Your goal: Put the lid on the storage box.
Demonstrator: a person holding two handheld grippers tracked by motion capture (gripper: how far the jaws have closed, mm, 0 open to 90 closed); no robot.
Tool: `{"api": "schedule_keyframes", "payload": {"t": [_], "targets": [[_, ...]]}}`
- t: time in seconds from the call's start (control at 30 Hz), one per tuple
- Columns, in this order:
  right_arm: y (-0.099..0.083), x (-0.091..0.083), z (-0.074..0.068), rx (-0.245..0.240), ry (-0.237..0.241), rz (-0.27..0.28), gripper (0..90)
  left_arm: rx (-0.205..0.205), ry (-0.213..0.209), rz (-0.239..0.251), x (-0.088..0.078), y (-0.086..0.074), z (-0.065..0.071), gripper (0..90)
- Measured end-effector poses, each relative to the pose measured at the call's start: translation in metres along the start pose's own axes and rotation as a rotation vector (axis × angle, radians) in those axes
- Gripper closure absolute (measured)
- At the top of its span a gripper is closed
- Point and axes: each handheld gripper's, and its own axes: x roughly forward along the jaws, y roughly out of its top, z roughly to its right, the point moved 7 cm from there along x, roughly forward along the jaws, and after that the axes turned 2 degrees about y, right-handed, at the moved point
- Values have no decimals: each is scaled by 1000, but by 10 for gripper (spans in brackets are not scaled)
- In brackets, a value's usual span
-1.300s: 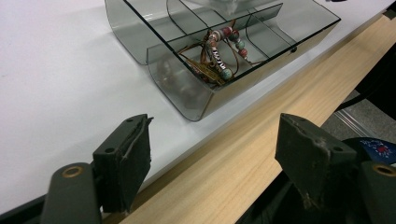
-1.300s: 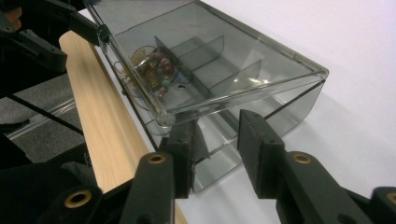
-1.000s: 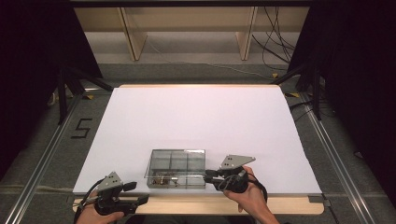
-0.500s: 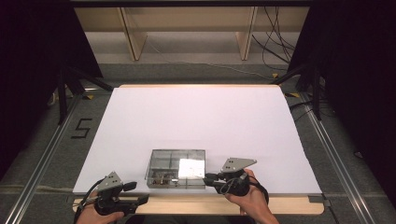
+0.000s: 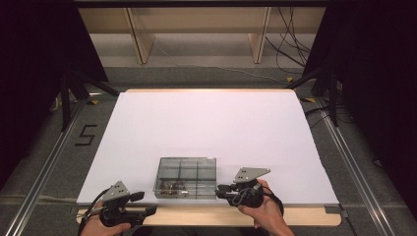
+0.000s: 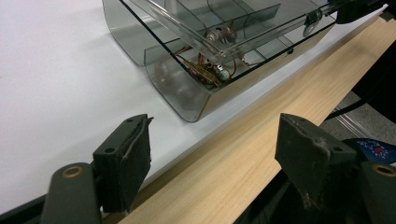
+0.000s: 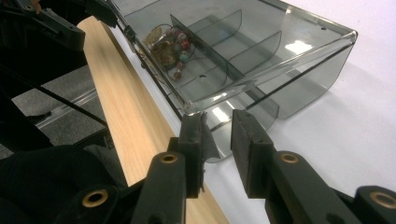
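The table (image 5: 206,123) lies under a white sheet with a bare wooden strip (image 6: 261,140) along the near side. Nothing on it has shifted over the last second, and both hands sit where they were.

The box (image 6: 187,93), smoky clear plastic with dividers, sits on the sheet at the near edge, between the two hands. It has not slid. What has changed is its lid (image 6: 187,33): half a second ago a bright glare lay over the right part of it, and now the glare is gone. I take that to mean the lid is tipping, and from the left gripper view its edge stands clear above the walls. So I judge that the opening has begun but is not finished.

The right gripper (image 7: 218,128) is at the box's near right corner with its jaws drawn close, and they seem to pinch the lid's corner there. The left gripper (image 6: 215,128) rests by the wooden strip, left of the box, with its jaws wide apart and nothing between them.

A tangle of small parts (image 7: 170,44), beads and wire by the look of them, fills one near compartment.

A "5" (image 5: 84,135) is marked on the floor left of the table. A blue badge (image 6: 376,150) carries marks too small to read. I see no brand on the box.
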Motion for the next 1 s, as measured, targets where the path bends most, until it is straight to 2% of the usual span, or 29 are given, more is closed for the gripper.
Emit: {"api": "schedule_keyframes", "payload": {"t": [0.13, 0.37, 0.4, 0.47, 0.5, 0.57, 0.6, 0.63, 0.8, 0.83, 0.93, 0.97, 1.0], "targets": [[-2, 0, -1, 36, 12, -11, 743, -11, -2, 9, 1, 1, 1, 259], [-5, -1, 1, 43, -13, -27, 721, -14, -3, 12, 1, 0, 1, 259], [-5, -1, 3, 7, -19, -19, 718, -13, -4, 14, 1, 1, 1, 259], [-5, -1, 4, 10, -18, -21, 716, -12, -3, 12, 1, 1, 1, 258], [-7, -1, 2, 49, -15, -35, 716, -13, -3, 13, 1, 1, 1, 259], [-8, -1, 2, 46, -23, -41, 716, -13, -2, 18, 2, 1, 1, 259], [-8, -1, 0, 60, -14, -41, 714, -13, -1, 17, 2, 1, 1, 259], [-8, -1, 3, 27, -21, -37, 710, -13, -2, 19, 2, 1, 1, 259], [-11, -1, 4, 52, -29, -51, 682, -3, 1, 3, 1, 0, 0, 259], [-12, -2, 4, 53, -27, -61, 677, -13, 0, 17, 2, 1, 1, 259], [-10, -7, 9, 54, -44, -48, 667, -14, -3, 11, 2, 0, 1, 259], [-10, -10, 10, 75, -49, -41, 662, -16, -2, 11, 2, 0, 1, 259], [-10, -11, 13, 54, -57, -29, 653, -16, -2, 11, 2, 0, 1, 259]]}}
